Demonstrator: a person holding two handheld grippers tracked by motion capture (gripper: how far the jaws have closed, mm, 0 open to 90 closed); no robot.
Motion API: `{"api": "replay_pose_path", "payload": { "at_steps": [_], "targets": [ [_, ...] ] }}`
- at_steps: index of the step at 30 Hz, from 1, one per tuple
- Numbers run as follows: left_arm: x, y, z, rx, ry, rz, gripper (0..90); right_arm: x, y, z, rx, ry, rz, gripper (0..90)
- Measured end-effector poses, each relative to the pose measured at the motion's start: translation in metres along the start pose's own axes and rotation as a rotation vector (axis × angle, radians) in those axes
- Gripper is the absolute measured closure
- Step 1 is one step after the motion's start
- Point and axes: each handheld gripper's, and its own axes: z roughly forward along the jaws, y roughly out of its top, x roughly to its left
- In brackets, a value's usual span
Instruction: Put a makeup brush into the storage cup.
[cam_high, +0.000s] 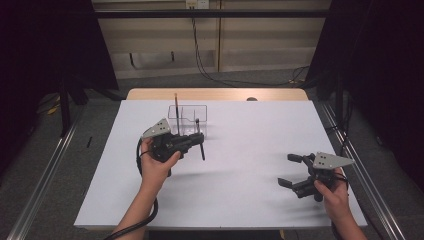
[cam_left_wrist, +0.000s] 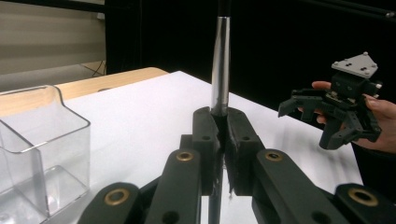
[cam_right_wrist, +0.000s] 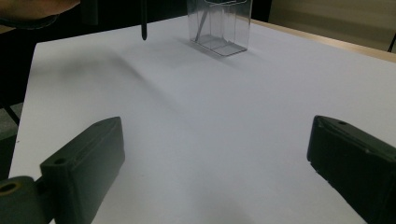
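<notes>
White table (cam_high: 240, 200) lies bare between pen-clamping left gripper (cam_high: 199, 141) and right gripper (cam_high: 294, 172).

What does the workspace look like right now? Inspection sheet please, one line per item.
Surface: white table top, wooden edge at the far side.
Job's things: dark pen with a silvery section, upright in the left gripper; clear box just behind it, holding a thin stick.
Clutter: nothing seen.
Grippers: left gripper shut on the pen; right gripper open, empty, at the table's right side.
Cables: black cable trailing from the left gripper; wires on the floor beyond the table.
Surroundings: dark curtains both sides, pale wall behind.
</notes>
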Motion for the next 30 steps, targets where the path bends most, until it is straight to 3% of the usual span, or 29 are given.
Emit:
{"api": "replay_pose_path", "payload": {
  "at_steps": [30],
  "targets": [
    [0.022, 0.015, -0.009, -0.006, 0.073, -0.005, 83.7, 0.0, 0.0, 0.0, -0.002, 0.0, -0.003, 3.8]
  ]
}}
